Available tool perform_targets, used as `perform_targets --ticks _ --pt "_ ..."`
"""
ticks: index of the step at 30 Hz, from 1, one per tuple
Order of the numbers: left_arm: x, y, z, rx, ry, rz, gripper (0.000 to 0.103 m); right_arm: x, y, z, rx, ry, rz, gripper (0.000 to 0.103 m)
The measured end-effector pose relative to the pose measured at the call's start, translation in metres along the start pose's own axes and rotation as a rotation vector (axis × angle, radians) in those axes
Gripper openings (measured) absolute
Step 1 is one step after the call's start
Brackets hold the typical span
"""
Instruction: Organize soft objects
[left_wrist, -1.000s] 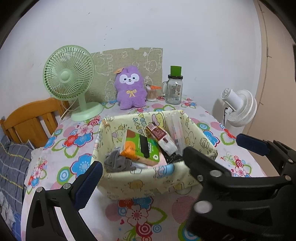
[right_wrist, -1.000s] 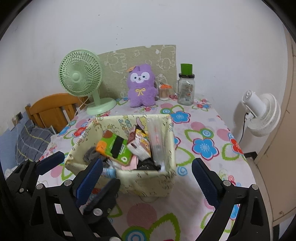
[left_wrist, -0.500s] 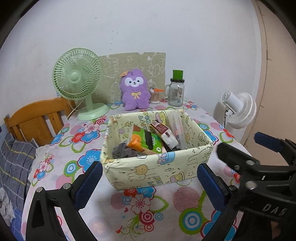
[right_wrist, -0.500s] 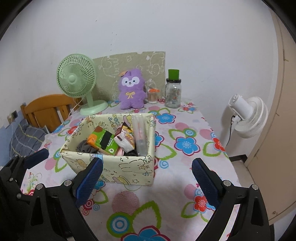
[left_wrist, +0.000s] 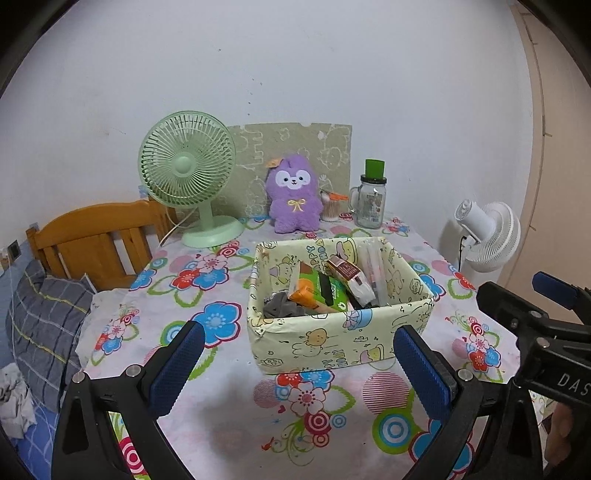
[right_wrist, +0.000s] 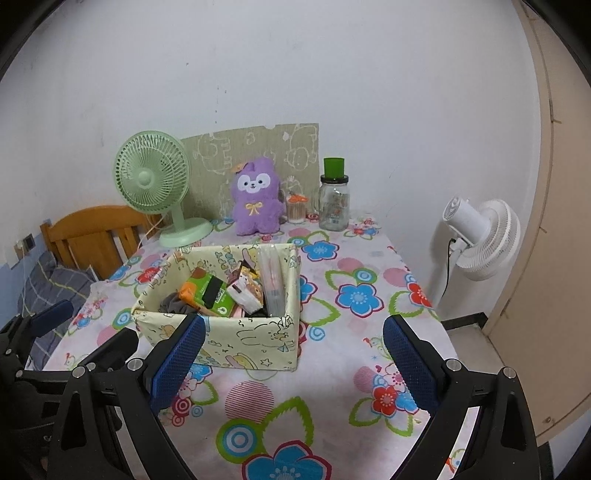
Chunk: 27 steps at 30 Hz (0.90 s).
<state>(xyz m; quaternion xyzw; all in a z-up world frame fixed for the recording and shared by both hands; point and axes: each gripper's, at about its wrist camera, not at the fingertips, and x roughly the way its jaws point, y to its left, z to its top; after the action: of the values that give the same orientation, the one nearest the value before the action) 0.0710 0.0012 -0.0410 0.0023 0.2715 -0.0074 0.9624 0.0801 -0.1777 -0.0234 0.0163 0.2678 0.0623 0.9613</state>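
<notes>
The left gripper and the right gripper both hung over the near edge of the surface, fingers spread wide apart and empty. The fabric box stood mid-surface, stuffed with packets and a grey cloth. The purple plush toy sat upright at the far edge, beside the green fan.

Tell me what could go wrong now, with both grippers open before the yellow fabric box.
1. The yellow cartoon-print fabric box looks soft-walled; a one-sided grip may fold it and spill the orange-green packet.
2. The purple plush toy sits beside a clear glass jar with a green lid; reaching for it may knock the jar over.
3. The left gripper and right gripper are close together and may collide.
</notes>
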Motion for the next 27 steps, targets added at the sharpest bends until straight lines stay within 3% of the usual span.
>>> perform_targets --ticks 18,27 --pt "-0.035 0.019 0.002 -0.085 -0.066 -0.021 0.103 -0.023 -0.002 -0.001 0.019 -0.041 -0.009 0.098" --pt "-0.039 0.017 0.002 -0.071 -0.067 -0.019 0.103 -0.034 -0.002 -0.001 0.030 -0.064 -0.013 0.098"
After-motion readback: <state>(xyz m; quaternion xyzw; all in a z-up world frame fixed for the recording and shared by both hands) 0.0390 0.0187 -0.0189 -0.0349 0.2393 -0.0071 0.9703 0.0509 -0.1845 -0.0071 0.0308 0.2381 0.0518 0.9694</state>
